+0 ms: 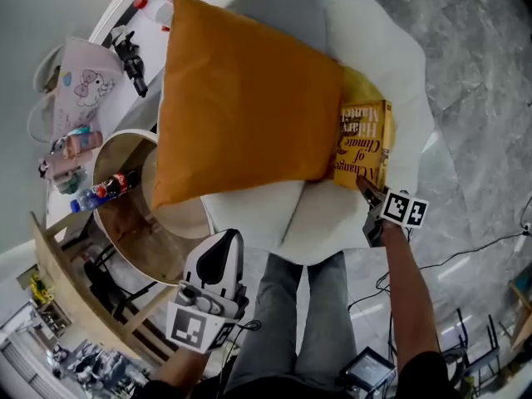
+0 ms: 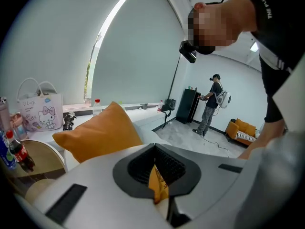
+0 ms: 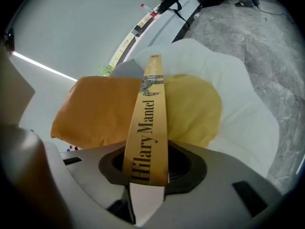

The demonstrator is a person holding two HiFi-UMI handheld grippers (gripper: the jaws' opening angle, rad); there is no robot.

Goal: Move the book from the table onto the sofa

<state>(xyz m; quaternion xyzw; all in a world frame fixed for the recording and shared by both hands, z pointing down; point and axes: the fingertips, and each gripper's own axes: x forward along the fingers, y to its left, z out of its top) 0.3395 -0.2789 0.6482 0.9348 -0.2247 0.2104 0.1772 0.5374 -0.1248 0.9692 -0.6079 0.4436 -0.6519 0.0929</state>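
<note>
Left gripper (image 1: pixel 226 238) jaws together, empty, right gripper (image 1: pixel 364 185) jaws clamped across spine of book (image 1: pixel 363 144), beside orange pillow (image 1: pixel 241 98) on sofa (image 1: pixel 391 65)

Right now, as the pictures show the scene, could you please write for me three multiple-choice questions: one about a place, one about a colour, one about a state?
1. In the head view, where is the book relative to the orange cushion?
A) at its left edge
B) at its right edge
C) on top of it, at its middle

2. What colour is the book's cover?
A) blue
B) white
C) yellow

3. In what state is the right gripper?
A) shut on the book
B) open, with nothing between its jaws
C) shut, with nothing between its jaws

Answers:
1 B: the book lies along the cushion's right edge, over the white sofa.
2 C: cover and spine are yellow with dark letters.
3 A: the right gripper view shows the spine clamped between its jaws.
</note>
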